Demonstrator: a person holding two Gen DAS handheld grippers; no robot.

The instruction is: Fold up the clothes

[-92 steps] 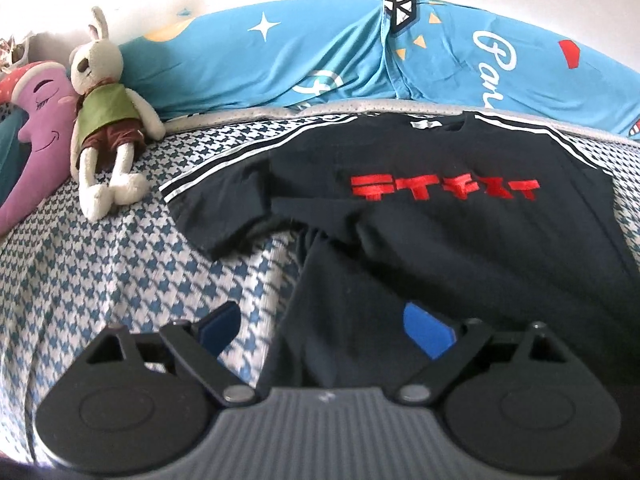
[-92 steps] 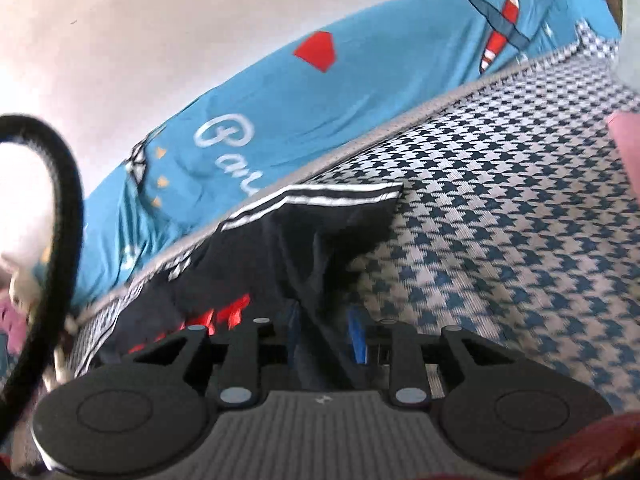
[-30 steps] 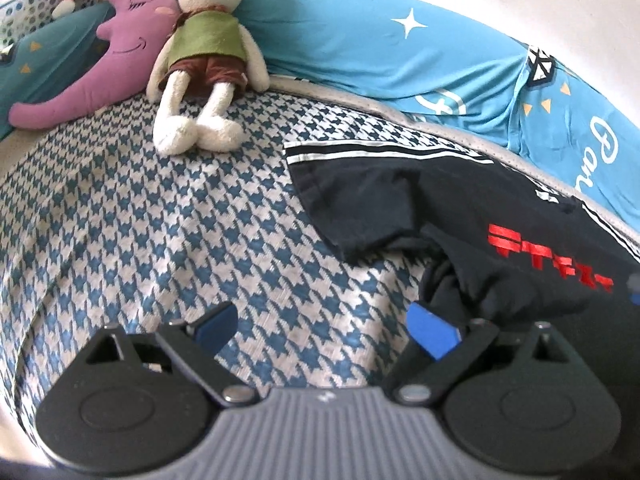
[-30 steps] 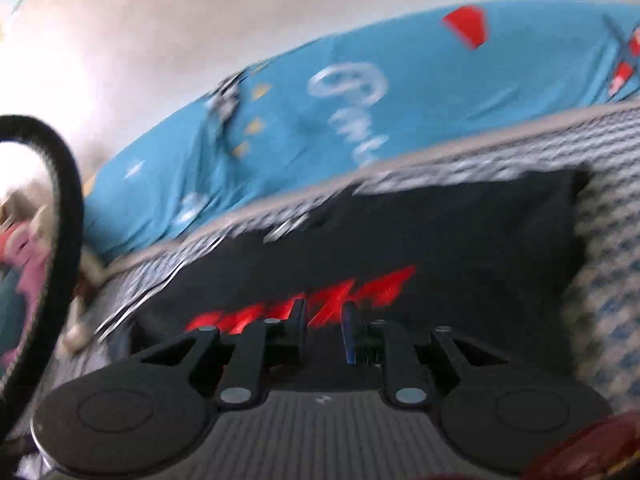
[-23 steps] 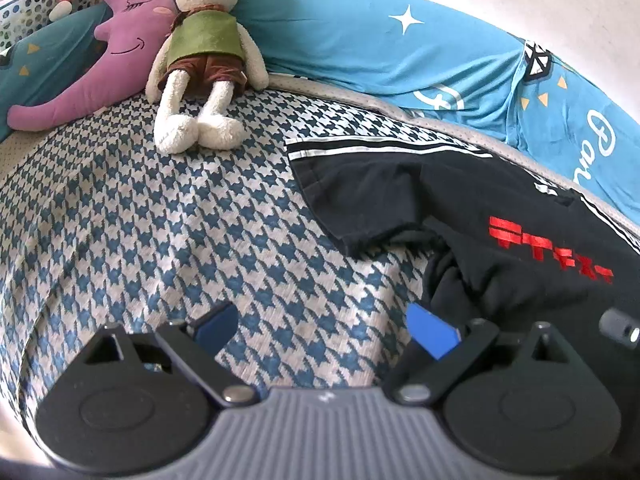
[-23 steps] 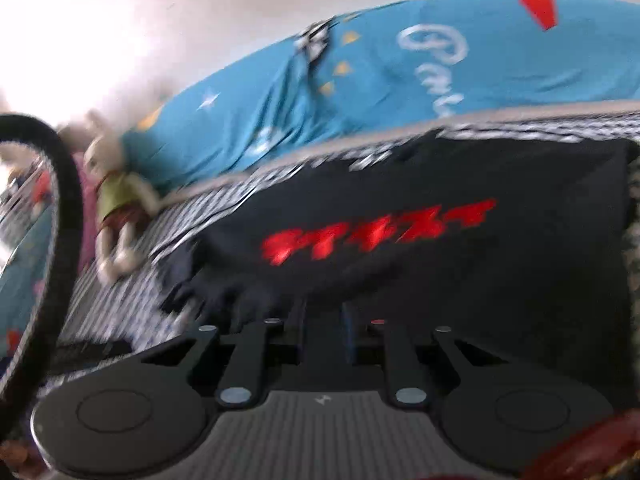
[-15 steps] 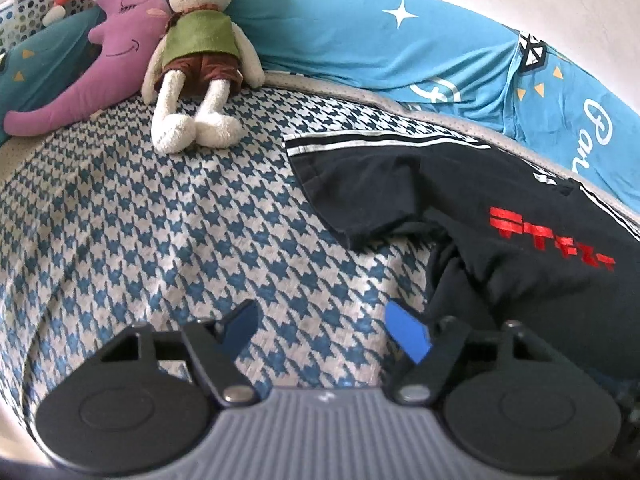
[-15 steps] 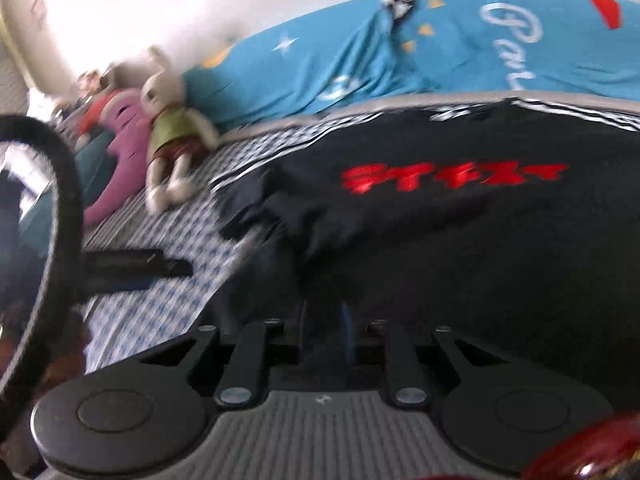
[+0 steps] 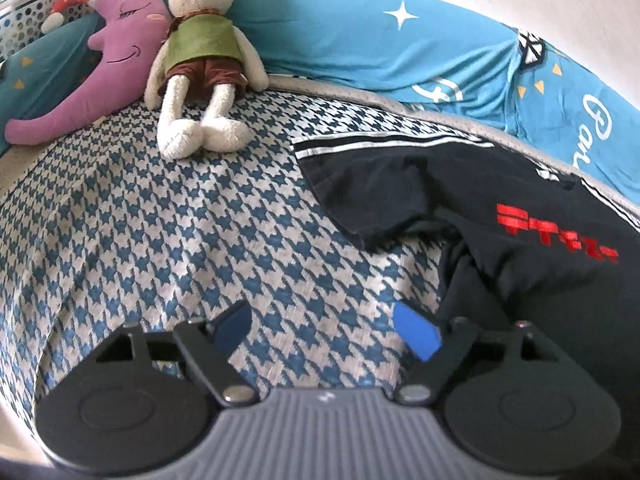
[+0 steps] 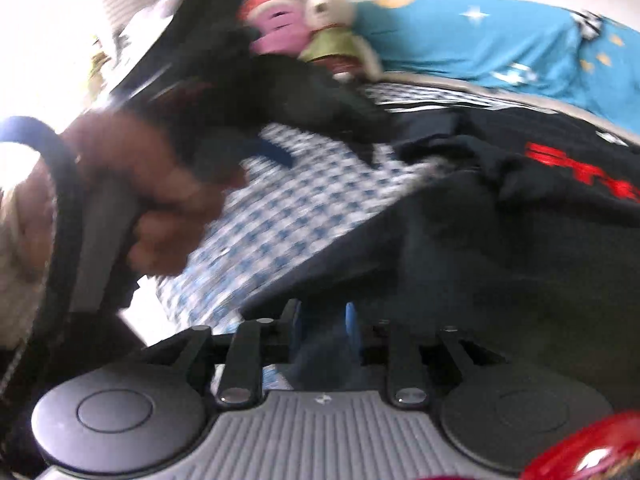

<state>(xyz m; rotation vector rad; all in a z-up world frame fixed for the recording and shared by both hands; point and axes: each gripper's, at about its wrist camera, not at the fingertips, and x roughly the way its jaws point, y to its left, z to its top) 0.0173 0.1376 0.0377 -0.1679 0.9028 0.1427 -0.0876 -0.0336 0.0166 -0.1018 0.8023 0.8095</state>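
Observation:
A black T-shirt (image 9: 500, 208) with red lettering and white-striped sleeves lies on the houndstooth bed cover (image 9: 160, 220), its left sleeve spread flat and its side bunched. My left gripper (image 9: 324, 326) hovers open over bare cover, just left of the shirt's bunched edge, holding nothing. In the right wrist view the same T-shirt (image 10: 500, 240) is folded over itself, and my right gripper (image 10: 322, 320) is shut on a fold of its black fabric, pulled toward the left. A person's hand (image 10: 160, 200) holds the left gripper's handle at the left of that blurred view.
A stuffed rabbit (image 9: 200, 52) in a green vest and a purple moon-shaped plush (image 9: 100, 68) lean at the bed's head. A blue patterned duvet (image 9: 420, 40) runs along the wall behind the shirt. A perforated white basket (image 9: 24, 20) sits at far left.
My right gripper has carried the shirt's right side across toward the left, so the left gripper and hand now show in its view. My left gripper stayed open, its fingers narrowing slightly.

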